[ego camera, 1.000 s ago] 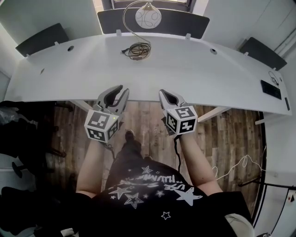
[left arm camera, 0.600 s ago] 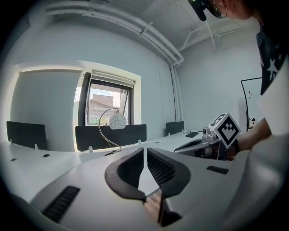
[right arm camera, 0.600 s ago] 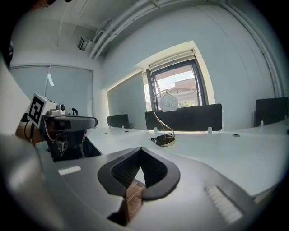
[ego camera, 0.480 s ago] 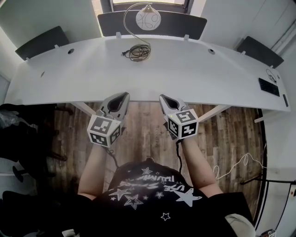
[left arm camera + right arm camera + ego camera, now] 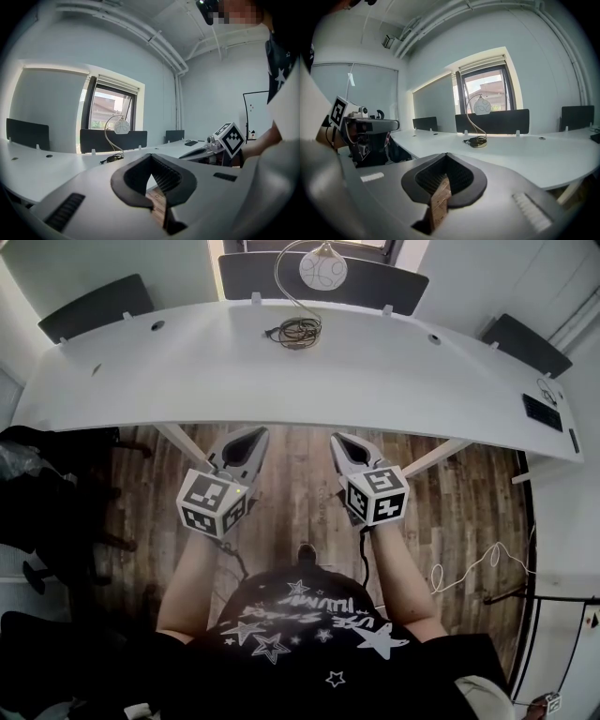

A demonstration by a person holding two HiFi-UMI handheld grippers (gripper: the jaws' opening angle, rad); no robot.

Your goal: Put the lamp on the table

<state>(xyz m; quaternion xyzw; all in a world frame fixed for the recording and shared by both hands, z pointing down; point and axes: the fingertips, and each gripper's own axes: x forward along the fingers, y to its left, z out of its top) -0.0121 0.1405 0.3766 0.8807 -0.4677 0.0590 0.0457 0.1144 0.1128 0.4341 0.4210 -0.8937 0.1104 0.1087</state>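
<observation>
Lamp (image 5: 323, 270), with a white globe shade on a curved stem, stood at the far edge of the white surface (image 5: 187, 381), just in front of a dark partition panel (image 5: 384, 285). Its cord (image 5: 295, 331) lay coiled at the base. Both grippers were held well apart from the lamp, over the wooden floor (image 5: 291, 474) on the near side of the surface. The left gripper (image 5: 253, 434) had its jaws clenched on nothing, whereas a second before they stood apart. The right gripper (image 5: 338, 439) had its jaws clenched and empty, unchanged. Both grippers sat farther back from the surface edge than before. A window (image 5: 108, 107) lay behind the lamp, set in pale walls.
</observation>
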